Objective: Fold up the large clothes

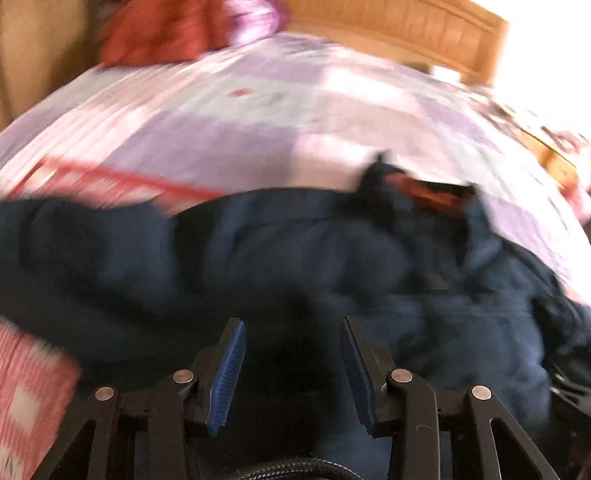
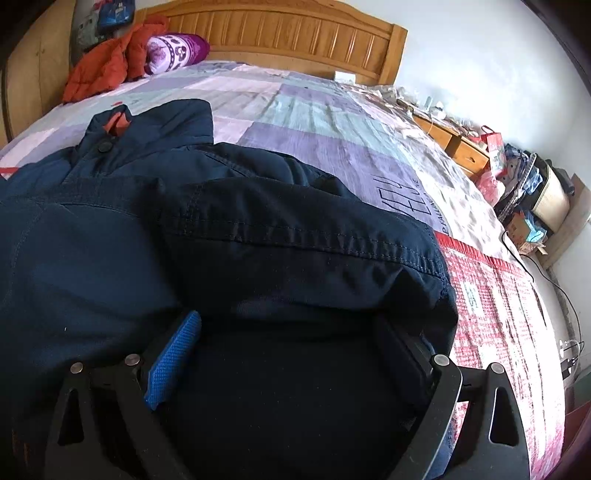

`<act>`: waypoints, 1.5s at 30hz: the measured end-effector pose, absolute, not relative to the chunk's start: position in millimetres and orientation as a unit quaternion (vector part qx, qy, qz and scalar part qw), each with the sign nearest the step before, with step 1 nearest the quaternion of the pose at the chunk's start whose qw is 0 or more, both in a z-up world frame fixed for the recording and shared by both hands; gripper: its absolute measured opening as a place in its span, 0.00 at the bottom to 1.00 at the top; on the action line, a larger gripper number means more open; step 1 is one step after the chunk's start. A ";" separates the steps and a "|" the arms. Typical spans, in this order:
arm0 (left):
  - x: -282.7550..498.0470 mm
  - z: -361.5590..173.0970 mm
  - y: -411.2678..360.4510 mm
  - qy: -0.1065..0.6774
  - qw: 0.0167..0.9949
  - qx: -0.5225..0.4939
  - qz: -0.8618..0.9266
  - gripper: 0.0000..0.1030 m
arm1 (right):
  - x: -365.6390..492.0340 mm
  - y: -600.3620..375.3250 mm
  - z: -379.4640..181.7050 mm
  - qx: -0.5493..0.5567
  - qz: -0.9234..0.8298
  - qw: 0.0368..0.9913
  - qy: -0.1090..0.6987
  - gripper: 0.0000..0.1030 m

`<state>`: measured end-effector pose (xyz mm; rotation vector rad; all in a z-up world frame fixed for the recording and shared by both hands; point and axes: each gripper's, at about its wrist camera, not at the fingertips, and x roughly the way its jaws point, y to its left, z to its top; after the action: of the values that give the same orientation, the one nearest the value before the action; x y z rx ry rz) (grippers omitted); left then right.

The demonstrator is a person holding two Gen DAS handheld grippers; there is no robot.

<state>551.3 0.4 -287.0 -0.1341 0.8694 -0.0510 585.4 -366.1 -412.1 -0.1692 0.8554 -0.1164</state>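
A dark navy jacket point(image 2: 110, 221) with an orange-lined collar point(image 2: 116, 120) lies spread on the bed. In the left wrist view, which is blurred, the jacket point(image 1: 258, 258) fills the lower half. My left gripper point(image 1: 293, 332) is open and empty just above the jacket. My right gripper point(image 2: 295, 325) is open wide; a folded edge of the jacket point(image 2: 314, 251) drapes over its fingertips and hides the right finger's tip. The blue pad of its left finger point(image 2: 173, 358) shows.
The bed has a lilac and pink patchwork cover point(image 2: 314, 122) and a wooden headboard point(image 2: 288, 33). An orange garment point(image 2: 103, 66) and a purple pillow point(image 2: 177, 50) lie by the headboard. A cluttered wooden nightstand point(image 2: 465, 147) and boxes point(image 2: 524, 221) stand along the bed's right side.
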 end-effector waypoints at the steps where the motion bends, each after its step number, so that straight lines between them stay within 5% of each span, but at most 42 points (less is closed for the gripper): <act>1: 554.5 -285.8 -19.1 0.418 0.906 -0.048 -0.048 0.44 | 585.0 -365.6 -412.4 -0.083 -0.057 0.905 0.414 0.93; 6: 590.1 -325.0 -106.4 0.456 0.880 0.043 -0.122 0.50 | 585.6 -365.5 -413.0 -0.082 -0.055 0.904 0.415 0.94; 9: 608.4 -369.4 -89.0 0.469 0.875 0.048 -0.115 0.57 | 585.9 -370.1 -412.5 -0.073 -0.045 0.905 0.416 0.94; 15: 596.1 -376.2 -95.1 0.422 0.897 0.089 -0.092 0.57 | 587.4 -369.3 -403.8 -0.083 -0.040 0.896 0.434 0.93; 20: 598.1 -377.8 -85.8 0.423 0.899 0.064 -0.096 0.57 | 575.1 -306.3 -364.1 -0.149 0.021 0.915 0.374 0.93; 26: 594.0 -379.8 -88.9 0.419 0.900 0.062 -0.099 0.57 | 613.6 -281.3 -385.4 -0.205 0.038 0.882 0.423 0.93; 30: 590.5 -381.8 -90.2 0.412 0.903 0.061 -0.105 0.57 | 618.8 -392.4 -392.0 -0.097 -0.023 0.883 0.459 0.90; 32: 590.0 -382.7 -90.9 0.409 0.904 0.063 -0.105 0.57 | 611.4 -406.9 -391.9 -0.090 -0.015 0.885 0.456 0.79; 45: 584.9 -383.0 -95.0 0.402 0.908 0.074 -0.096 0.57 | 572.4 -315.1 -382.4 -0.042 -0.033 0.897 0.440 0.82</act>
<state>584.9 -95.0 -383.0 0.1524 0.8288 -0.1987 572.4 -315.1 -382.4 -0.0863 0.9114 -0.0674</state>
